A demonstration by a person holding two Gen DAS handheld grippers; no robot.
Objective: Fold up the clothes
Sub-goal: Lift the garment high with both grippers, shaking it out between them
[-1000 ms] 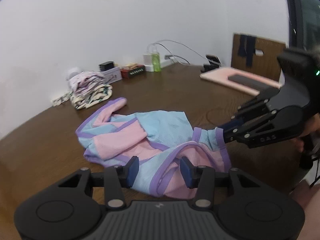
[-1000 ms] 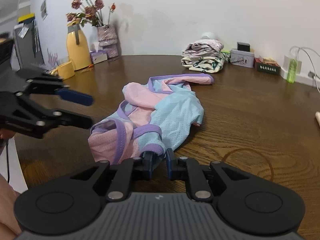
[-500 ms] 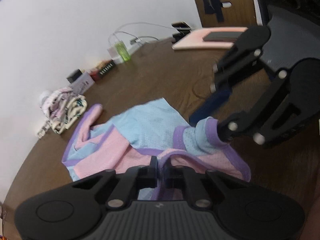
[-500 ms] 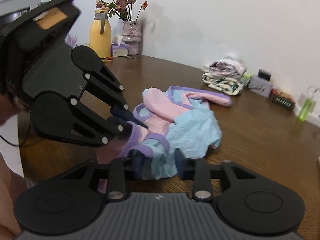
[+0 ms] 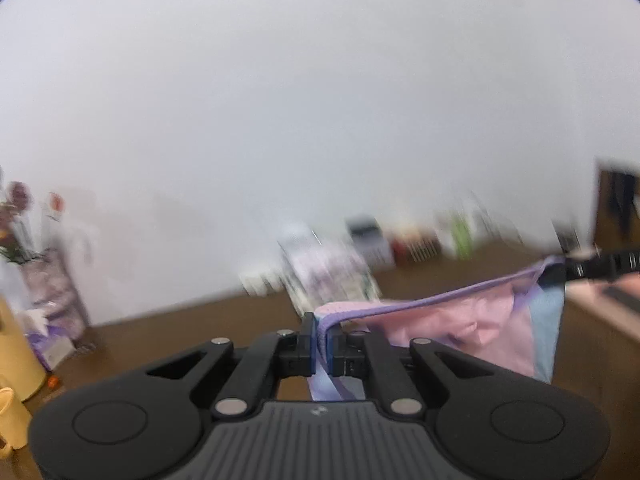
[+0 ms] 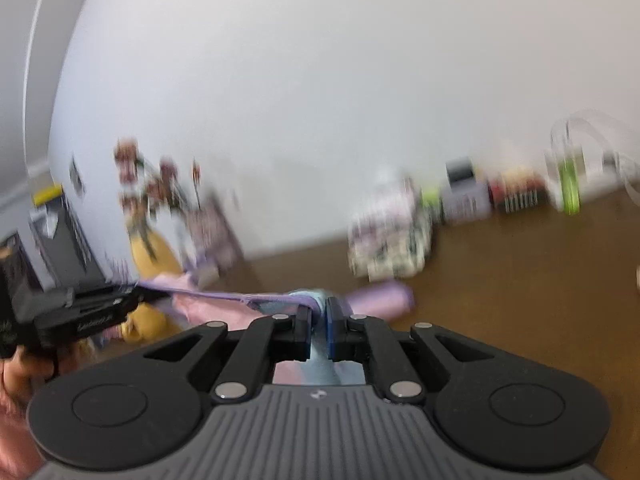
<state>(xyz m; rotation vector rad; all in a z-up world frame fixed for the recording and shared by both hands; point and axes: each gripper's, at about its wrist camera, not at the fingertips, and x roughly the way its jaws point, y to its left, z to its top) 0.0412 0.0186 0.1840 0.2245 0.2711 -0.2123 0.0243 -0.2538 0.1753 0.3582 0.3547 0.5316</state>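
Pink-and-blue garment (image 5: pixel 460 328) with purple trim hangs lifted above the brown counter (image 5: pixel 180 328), stretched between our two grippers. Our left gripper (image 5: pixel 320 346) has its fingers (image 5: pixel 306 344) drawn in narrow, pinching the purple hem so that cloth fills the small gap between the blue pads. From there the hem runs taut and upward to the right, where our right gripper (image 5: pixel 576 268) grips the far corner; pink and pale blue panels sag below that line. In the right wrist view, our right gripper (image 6: pixel 318 330) likewise has its fingers (image 6: pixel 334 332) nearly together, clamped on pale blue fabric and purple edging of the garment (image 6: pixel 208 308). The hem stretches leftward to our left gripper (image 6: pixel 136 298), held by a hand (image 6: pixel 24 368) at the frame's edge. A loose purple-trimmed sleeve (image 6: pixel 380 300) trails to the right of the fingers. Both views are blurred. Behind, along the white wall, we make out a folded pile of clothes (image 6: pixel 388 240), a yellow jug (image 6: pixel 150 256) with flowers, and a green bottle (image 6: pixel 568 184).
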